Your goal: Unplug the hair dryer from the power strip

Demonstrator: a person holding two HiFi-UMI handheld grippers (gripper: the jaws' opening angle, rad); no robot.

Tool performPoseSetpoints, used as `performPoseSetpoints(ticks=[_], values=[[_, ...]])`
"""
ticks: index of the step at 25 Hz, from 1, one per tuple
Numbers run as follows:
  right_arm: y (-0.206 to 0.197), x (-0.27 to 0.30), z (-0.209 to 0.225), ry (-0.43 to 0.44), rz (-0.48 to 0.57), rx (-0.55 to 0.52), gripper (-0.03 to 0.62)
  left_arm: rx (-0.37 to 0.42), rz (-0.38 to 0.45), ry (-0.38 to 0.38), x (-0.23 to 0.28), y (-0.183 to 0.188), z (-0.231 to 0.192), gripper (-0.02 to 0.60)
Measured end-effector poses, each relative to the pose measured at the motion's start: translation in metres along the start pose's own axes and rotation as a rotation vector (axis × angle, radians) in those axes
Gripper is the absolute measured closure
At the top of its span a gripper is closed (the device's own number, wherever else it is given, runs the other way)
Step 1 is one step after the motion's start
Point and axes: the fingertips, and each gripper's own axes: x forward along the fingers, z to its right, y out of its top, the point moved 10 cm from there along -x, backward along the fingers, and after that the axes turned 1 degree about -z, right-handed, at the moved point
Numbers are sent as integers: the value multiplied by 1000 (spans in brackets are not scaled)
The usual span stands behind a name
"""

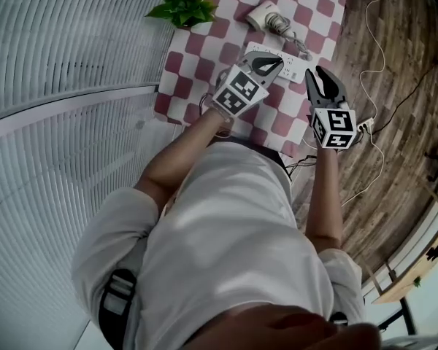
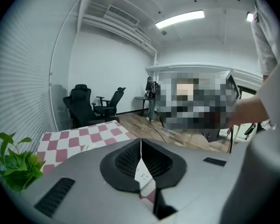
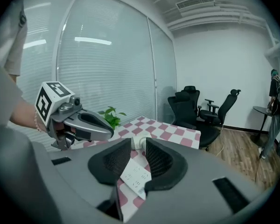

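The white hair dryer lies on the checkered tablecloth, and its coiled cord runs toward the white power strip. My left gripper hovers over the strip with its jaws shut and nothing between them; in the left gripper view only a thin slit shows between the pads. My right gripper hangs just right of the strip, open and holding nothing. In the right gripper view the strip and the dryer show through the gap, and the left gripper is beside it.
A green potted plant stands at the table's far left corner. Slatted blinds line the left side. Thin cables trail over the wooden floor to the right. Black office chairs stand beyond the table.
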Motion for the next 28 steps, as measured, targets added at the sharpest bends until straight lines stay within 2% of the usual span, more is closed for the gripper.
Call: performPoseSetpoints(ticks=[12,15,28], values=[[71,-66,-46,53,218,12,477,-68,237,-14,-83,64,29,551],[88,-80,-58,64,266,-4,496,-44,268,-33,-100,76,38,551],[139,-128,-98,135,358,-70,543,24,448,-24,-164,122,69,551]])
